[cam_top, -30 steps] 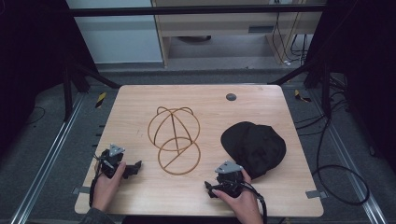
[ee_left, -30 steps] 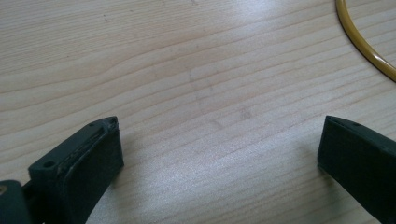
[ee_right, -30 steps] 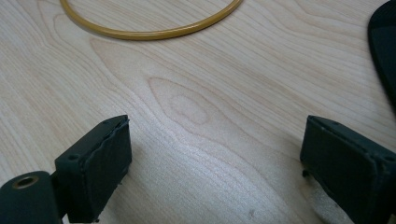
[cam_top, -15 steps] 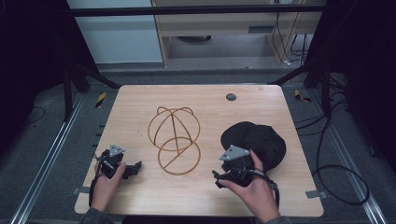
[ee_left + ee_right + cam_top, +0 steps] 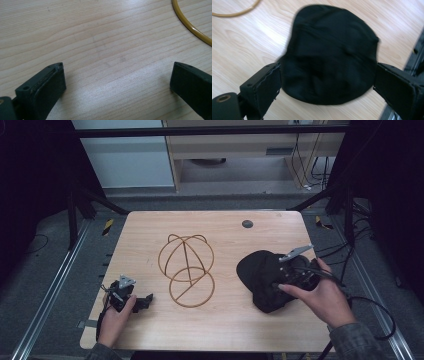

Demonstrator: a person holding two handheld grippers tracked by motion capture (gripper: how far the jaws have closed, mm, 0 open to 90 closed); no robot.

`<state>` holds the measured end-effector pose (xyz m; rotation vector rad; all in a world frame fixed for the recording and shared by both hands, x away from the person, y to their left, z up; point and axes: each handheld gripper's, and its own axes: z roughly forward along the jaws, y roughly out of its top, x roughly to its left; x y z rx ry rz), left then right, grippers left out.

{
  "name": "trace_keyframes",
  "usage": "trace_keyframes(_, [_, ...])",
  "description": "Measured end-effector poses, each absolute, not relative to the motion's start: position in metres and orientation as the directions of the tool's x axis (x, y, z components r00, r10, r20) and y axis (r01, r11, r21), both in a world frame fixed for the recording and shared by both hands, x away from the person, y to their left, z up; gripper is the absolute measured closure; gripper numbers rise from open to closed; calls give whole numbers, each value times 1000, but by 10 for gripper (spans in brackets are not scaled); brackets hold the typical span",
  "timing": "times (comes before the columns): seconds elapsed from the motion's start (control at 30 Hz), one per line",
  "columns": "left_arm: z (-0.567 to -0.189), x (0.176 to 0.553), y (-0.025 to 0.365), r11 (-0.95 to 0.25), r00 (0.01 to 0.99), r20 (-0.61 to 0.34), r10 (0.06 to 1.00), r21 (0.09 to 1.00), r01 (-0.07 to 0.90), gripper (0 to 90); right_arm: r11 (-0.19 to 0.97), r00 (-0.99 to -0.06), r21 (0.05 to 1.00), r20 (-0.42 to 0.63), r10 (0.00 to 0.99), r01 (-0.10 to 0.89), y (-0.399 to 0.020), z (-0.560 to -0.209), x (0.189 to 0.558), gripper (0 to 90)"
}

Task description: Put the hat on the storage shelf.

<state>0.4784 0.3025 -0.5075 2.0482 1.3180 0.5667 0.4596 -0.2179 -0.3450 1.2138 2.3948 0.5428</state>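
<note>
I see my right gripper [image 5: 280,279] over the black cap [image 5: 260,270] at the desk's [image 5: 225,330] right side, fingers spread wide around it, while my left gripper [image 5: 142,301] rests near-left, fingers spread, beside the wire frame [image 5: 186,265].

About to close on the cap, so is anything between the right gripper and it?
Nothing visible. The right gripper hangs right over the black cap, jaws wide open on either side of it, with no other object between. The wire stand sits apart, to the cap's left.
</note>
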Motion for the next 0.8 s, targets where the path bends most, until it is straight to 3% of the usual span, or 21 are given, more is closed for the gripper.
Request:
trace_keyframes(0.33, [-508,478,298,-312,428,16,904,710,632,0,501,-516,475,-110,849,723,-237,-333,486,96])
trace_keyframes(0.8, [-508,478,295,-330,451,20,892,710,622,0,505,-521,369,-62,851,780,-228,-361,526,84])
